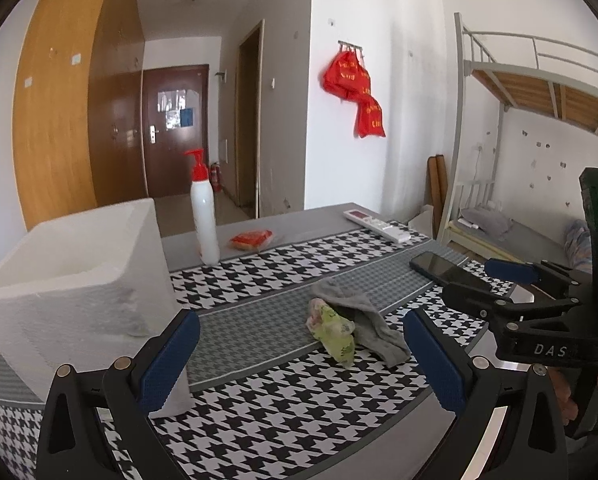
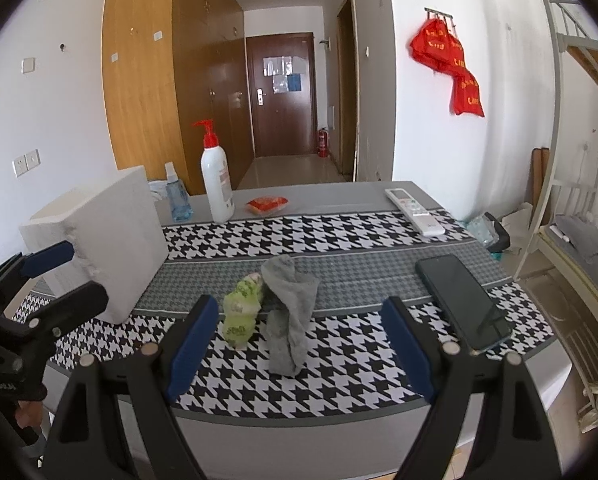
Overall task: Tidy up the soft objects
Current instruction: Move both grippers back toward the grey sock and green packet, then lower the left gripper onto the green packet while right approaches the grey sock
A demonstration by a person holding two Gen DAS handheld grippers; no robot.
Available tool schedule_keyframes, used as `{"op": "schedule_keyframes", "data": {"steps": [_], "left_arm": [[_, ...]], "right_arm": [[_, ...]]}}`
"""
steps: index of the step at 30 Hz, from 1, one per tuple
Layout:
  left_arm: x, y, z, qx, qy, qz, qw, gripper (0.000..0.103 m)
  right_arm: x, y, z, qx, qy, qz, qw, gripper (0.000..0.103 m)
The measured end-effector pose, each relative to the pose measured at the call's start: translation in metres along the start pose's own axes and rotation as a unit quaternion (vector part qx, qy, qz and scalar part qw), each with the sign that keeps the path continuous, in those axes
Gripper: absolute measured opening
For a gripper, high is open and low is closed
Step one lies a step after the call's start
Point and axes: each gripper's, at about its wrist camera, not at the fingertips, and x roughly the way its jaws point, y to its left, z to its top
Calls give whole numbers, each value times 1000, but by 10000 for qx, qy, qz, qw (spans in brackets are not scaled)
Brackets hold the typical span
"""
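Note:
A grey sock (image 1: 363, 316) (image 2: 291, 308) lies crumpled on the houndstooth table cloth (image 2: 339, 356), partly over a green patterned sock (image 1: 333, 330) (image 2: 241, 312). My left gripper (image 1: 299, 360) stands open, short of the socks, nothing between its blue pads. My right gripper (image 2: 299, 344) is open too, its jaws wide apart on either side of the grey sock's near end, without touching it. In the left wrist view the right gripper (image 1: 487, 284) shows at the right edge, held by a hand. A white foam box (image 1: 71, 276) (image 2: 99, 240) stands at the left.
A black phone (image 2: 461, 300) (image 1: 439, 266) lies to the right of the socks. Farther back stand a white pump bottle (image 2: 217, 176) (image 1: 205, 216), a small blue spray bottle (image 2: 177, 196), a red packet (image 2: 267, 204) and a white remote (image 2: 415, 210). The table's near edge is just below my right gripper.

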Motion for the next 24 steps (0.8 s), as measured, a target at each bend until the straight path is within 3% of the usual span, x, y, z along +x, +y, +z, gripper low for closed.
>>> {"op": "schedule_keyframes", "data": {"steps": [24], "left_arm": [[55,-15,-1,90,632,167,9978,102]], "right_arm": [[41,-27,-9,55,379,171,9991,87]]}}
